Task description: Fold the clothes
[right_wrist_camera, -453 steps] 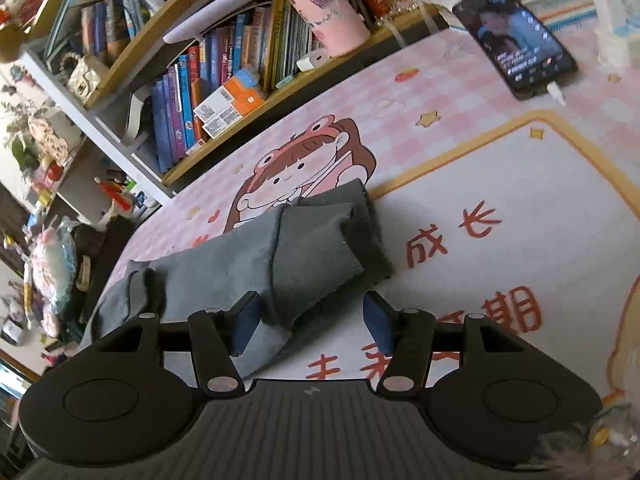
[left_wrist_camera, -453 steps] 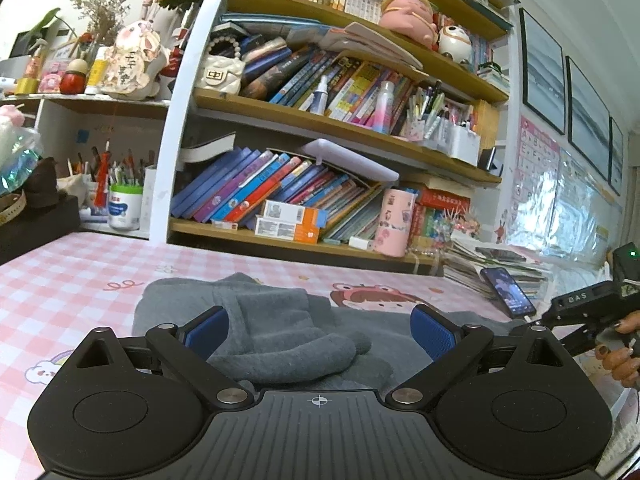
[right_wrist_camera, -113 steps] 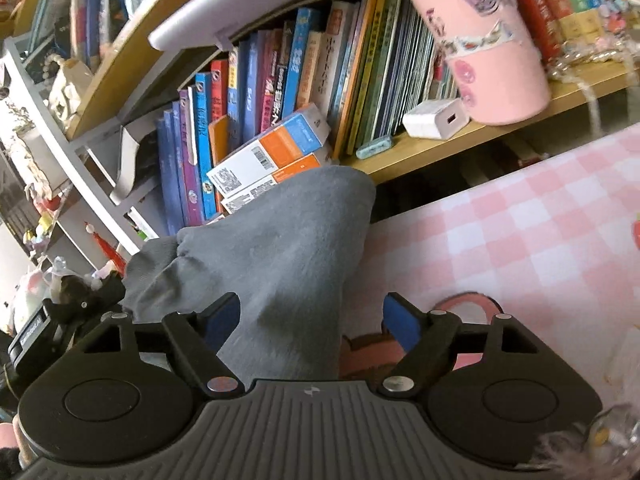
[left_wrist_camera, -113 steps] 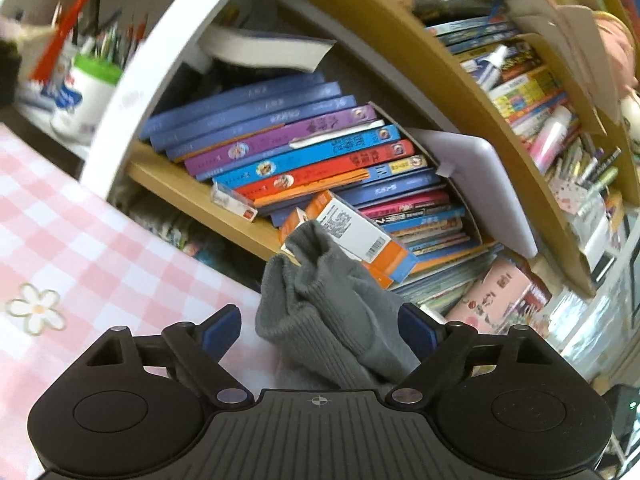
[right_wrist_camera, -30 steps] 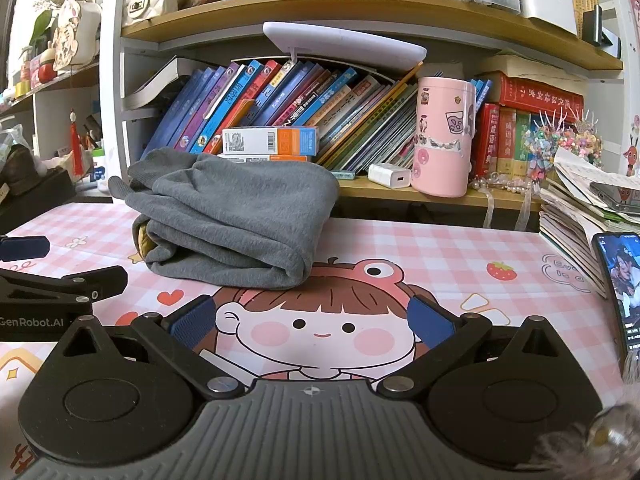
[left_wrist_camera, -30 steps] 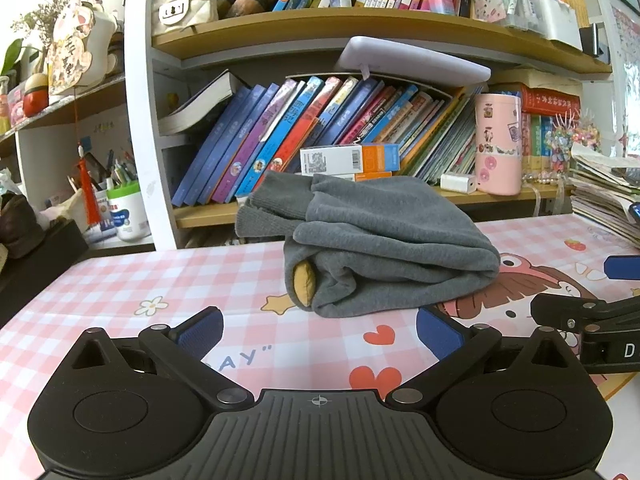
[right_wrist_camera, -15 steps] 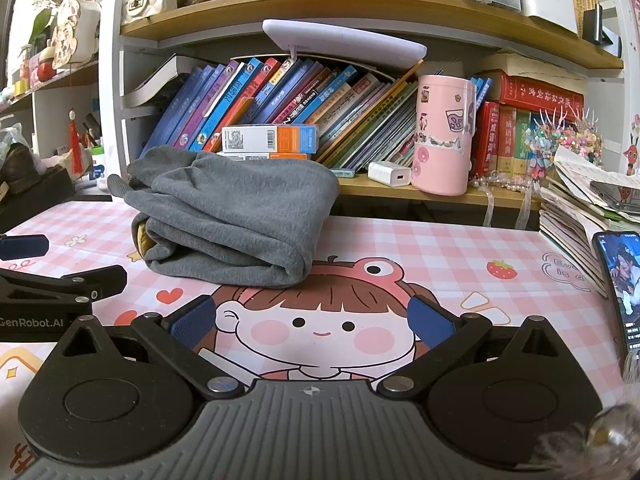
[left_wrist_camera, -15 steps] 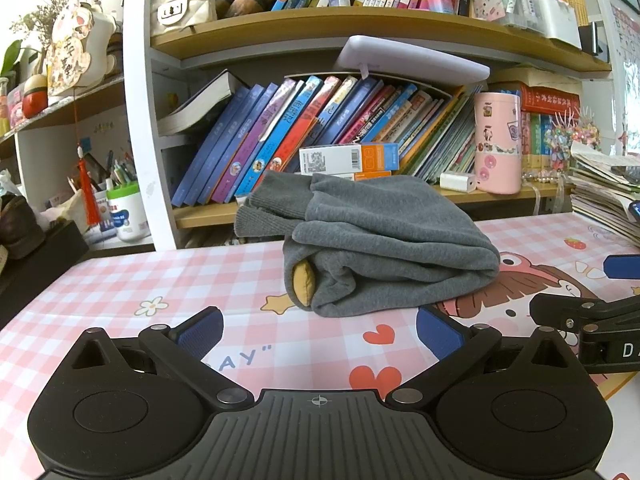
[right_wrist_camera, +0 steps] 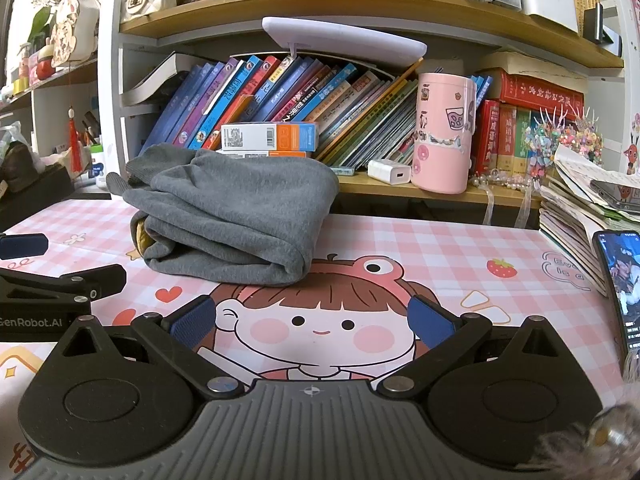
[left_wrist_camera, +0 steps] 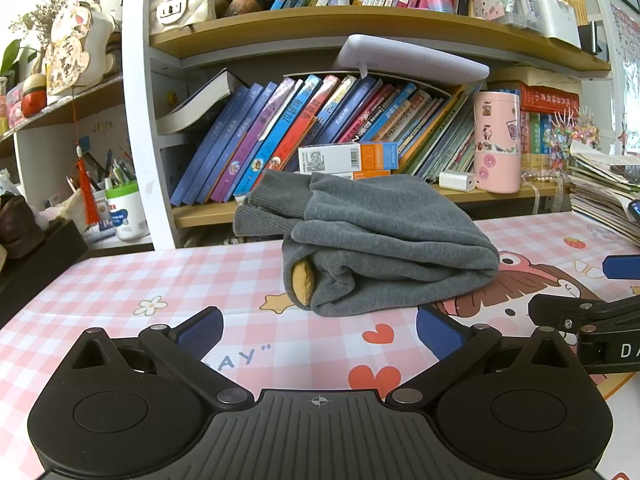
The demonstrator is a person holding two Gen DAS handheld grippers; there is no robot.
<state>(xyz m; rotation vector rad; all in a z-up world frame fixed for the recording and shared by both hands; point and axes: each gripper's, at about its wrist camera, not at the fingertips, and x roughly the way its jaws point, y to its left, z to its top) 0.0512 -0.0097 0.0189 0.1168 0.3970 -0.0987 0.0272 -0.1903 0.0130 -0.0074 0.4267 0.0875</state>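
Observation:
A grey garment (left_wrist_camera: pixel 384 240) lies folded in a thick bundle on the pink checked table mat, close to the bookshelf; a yellow lining shows at its left end. The right wrist view has the same bundle (right_wrist_camera: pixel 236 224) at centre left. My left gripper (left_wrist_camera: pixel 318 328) is open and empty, a short way in front of the bundle. My right gripper (right_wrist_camera: pixel 312 318) is open too, nothing between its fingers, held back from the garment over the cartoon girl print. Each gripper shows at the edge of the other's view, the right gripper (left_wrist_camera: pixel 600 312) and the left gripper (right_wrist_camera: pixel 52 280).
A bookshelf (right_wrist_camera: pixel 320 184) full of books stands right behind the garment. A pink tumbler (right_wrist_camera: pixel 442 132) and a white charger (right_wrist_camera: pixel 390 171) sit on its lower shelf. A stack of booklets (right_wrist_camera: pixel 580 216) and a phone (right_wrist_camera: pixel 618 276) lie at the right.
In the last second nothing has visibly moved. Earlier the grey garment was lifted between both grippers; now it lies folded on the mat with both grippers drawn back from it.

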